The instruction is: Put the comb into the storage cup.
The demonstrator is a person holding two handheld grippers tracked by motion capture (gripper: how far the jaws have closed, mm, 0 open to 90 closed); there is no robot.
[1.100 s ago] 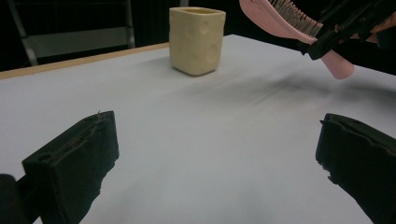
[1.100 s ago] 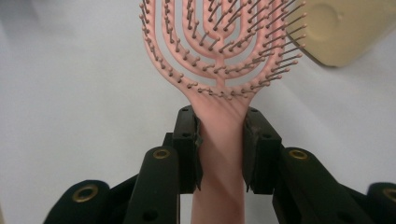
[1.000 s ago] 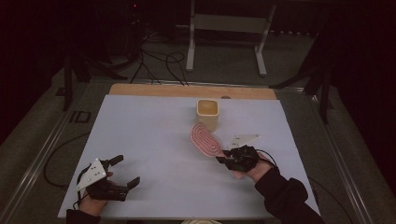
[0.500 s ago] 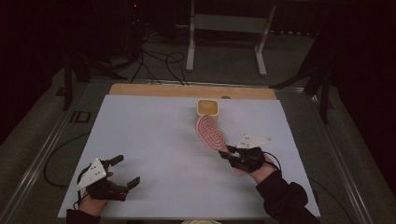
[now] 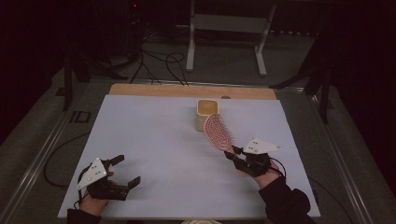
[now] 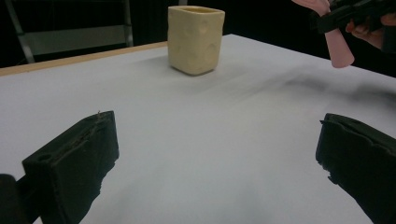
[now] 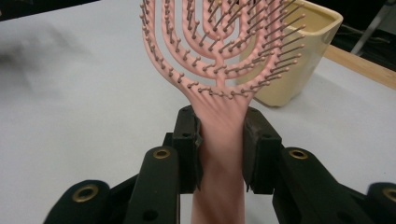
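1. White and wide, the surface (image 5: 154, 140) fills the middle of the high view, with dark floor and cables beyond its far edge.
2. Nearest us, at the lower left of that view, the left tool (image 5: 122, 171) sits low over the surface, jaws spread with nothing between them; in the left gripper view they stand at opposite lower corners of the frame over bare white.
3. Lower right of the high view: the right tool (image 5: 232, 153) is pinching the pink hairbrush (image 5: 216, 132) by its handle.
4. In the right gripper view the jaws press on either side of the handle at bottom centre, and the brush head fans up to the top of the frame, bristles showing.
5. Further back, upper centre of the high view, the yellow cup (image 5: 205, 114) stands upright on the surface, with the brush head lifted in front of it, overlapping its right side.
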